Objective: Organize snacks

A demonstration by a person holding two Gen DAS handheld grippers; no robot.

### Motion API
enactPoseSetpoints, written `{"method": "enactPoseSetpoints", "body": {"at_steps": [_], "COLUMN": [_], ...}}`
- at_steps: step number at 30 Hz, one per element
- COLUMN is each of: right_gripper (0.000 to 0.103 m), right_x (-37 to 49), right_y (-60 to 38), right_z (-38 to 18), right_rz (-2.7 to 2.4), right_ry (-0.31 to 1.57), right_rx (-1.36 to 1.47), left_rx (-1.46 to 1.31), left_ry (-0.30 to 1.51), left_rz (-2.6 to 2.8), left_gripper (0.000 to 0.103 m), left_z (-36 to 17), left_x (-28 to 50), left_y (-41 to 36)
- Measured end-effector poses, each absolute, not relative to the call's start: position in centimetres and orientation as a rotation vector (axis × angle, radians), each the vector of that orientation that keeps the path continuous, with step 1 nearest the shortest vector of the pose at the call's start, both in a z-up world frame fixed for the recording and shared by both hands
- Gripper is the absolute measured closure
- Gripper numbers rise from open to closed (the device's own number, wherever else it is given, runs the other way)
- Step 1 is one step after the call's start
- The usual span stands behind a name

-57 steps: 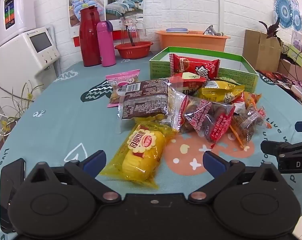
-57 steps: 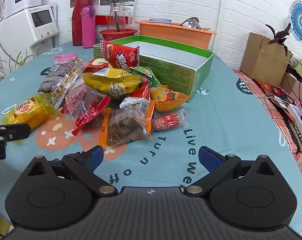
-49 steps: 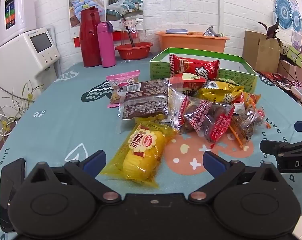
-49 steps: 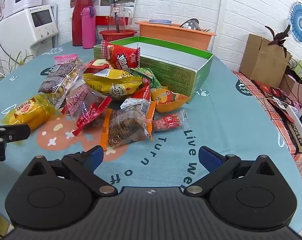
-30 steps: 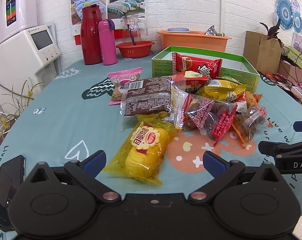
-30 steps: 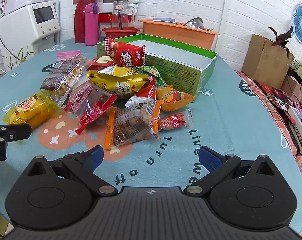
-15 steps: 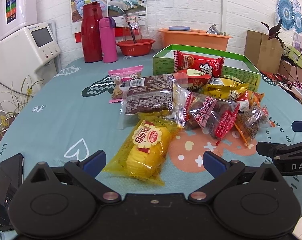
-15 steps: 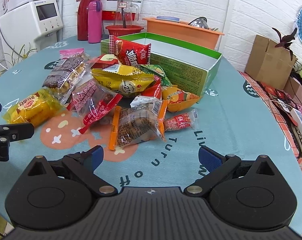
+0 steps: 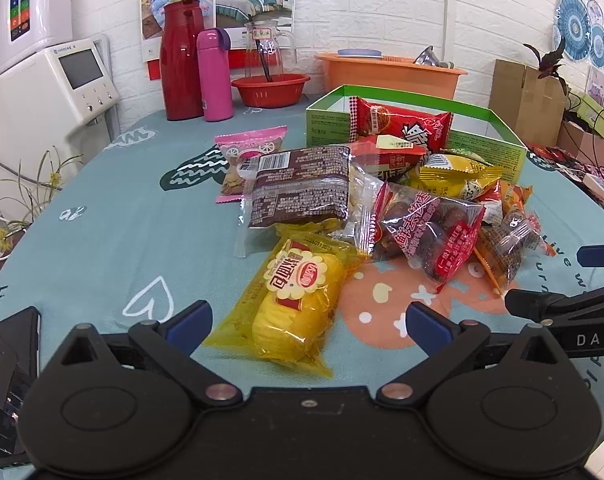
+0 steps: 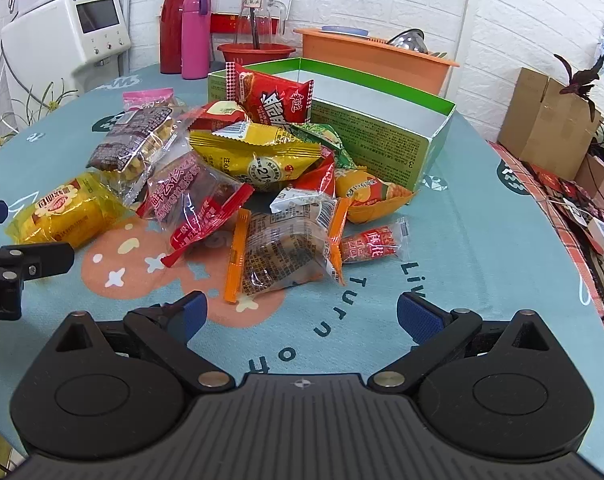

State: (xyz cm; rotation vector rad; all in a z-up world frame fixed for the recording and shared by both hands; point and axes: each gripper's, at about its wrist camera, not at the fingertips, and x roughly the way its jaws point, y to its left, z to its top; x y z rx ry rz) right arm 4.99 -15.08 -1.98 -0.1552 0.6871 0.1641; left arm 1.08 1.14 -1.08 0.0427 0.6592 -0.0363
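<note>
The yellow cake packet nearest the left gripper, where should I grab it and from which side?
Judging by its pose, grip the yellow cake packet across its plump middle, coming straight forward and down with the open left gripper. It lies flat, lengthwise toward the gripper, its near end between the fingers; only its far end touches the brown packet.

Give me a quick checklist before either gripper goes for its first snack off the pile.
1. Left gripper open, nothing held: ok.
2. Right gripper open, nothing held: ok.
3. Yellow cake pack lies just ahead of the left gripper, top unobstructed: ok.
4. Orange-edged clear pack lies ahead of the right gripper, nearest of the pile: ok.
5. Green box open-topped, room inside: ok.
6. Red packet leans on the box's near wall; whether it will topple: cannot tell.
</note>
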Motion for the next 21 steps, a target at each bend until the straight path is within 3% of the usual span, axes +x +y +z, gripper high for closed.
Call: {"method": "enactPoseSetpoints", "body": {"at_steps": [13,21], "right_gripper": [0.000,0.000], "right_x": [5.9,4.8], "right_y": [-14.5,-15.0], "right_z": [-2.3,-1.6], "right_rz": [0.194,0.417], "right_ry": [0.697,0.568], "right_rx": [-0.148,-0.025], "left_rx": [0.012,0.027], "left_ry": [0.692,0.703], "left_rz": [-0.076,-0.201], "left_gripper": [0.000,0.000], "left_z": [-1.5,-0.1], "left_x": [2.2,2.8], "left_y": [2.1,3.4]}}
